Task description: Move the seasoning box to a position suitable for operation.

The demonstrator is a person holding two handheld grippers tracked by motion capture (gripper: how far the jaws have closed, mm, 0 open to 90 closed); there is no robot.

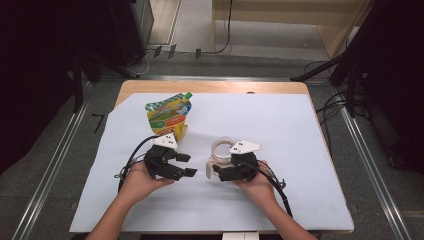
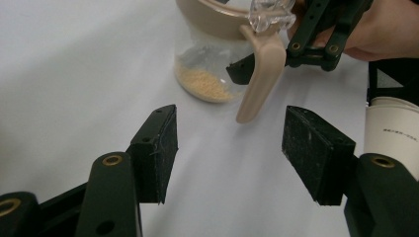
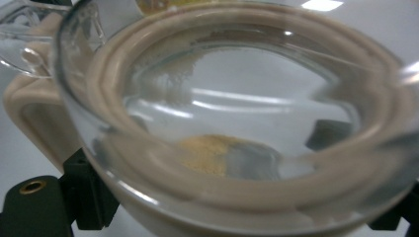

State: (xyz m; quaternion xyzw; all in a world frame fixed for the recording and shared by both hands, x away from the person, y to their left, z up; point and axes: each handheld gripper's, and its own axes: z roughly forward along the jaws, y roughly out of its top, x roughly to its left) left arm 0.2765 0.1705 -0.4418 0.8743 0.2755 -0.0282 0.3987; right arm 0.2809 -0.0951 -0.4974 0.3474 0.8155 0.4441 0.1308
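Glass is the landmark here: a small clear jar (image 1: 221, 151) with a beige rim and a beige clip-handle hanging down its side stands on the pale blue mat (image 1: 300, 130), near the person's edge of the table. Nearest to that person, the right gripper (image 1: 226, 167) is hard against the jar on its near side; in the right gripper view the jar mouth (image 3: 232, 123) looms just above the jaws, which flank its lower body, and I judge them pinching the glass, though the contact itself is blurred. A little yellow grain (image 2: 205, 84) lies in the bottom. To the jar's left, close by but apart, the left gripper (image 1: 189, 164) points its spread, empty jaws sideways at the jar, and the beige handle (image 2: 262, 74) hangs straight ahead of them, its long axis running top to bottom. So the right hand is the nearer one and steadies the jar, while the left would have to travel toward the handle. Farther off, beyond the left gripper, a green and yellow spouted pouch (image 1: 169, 115) lies flat, well apart from the jar.
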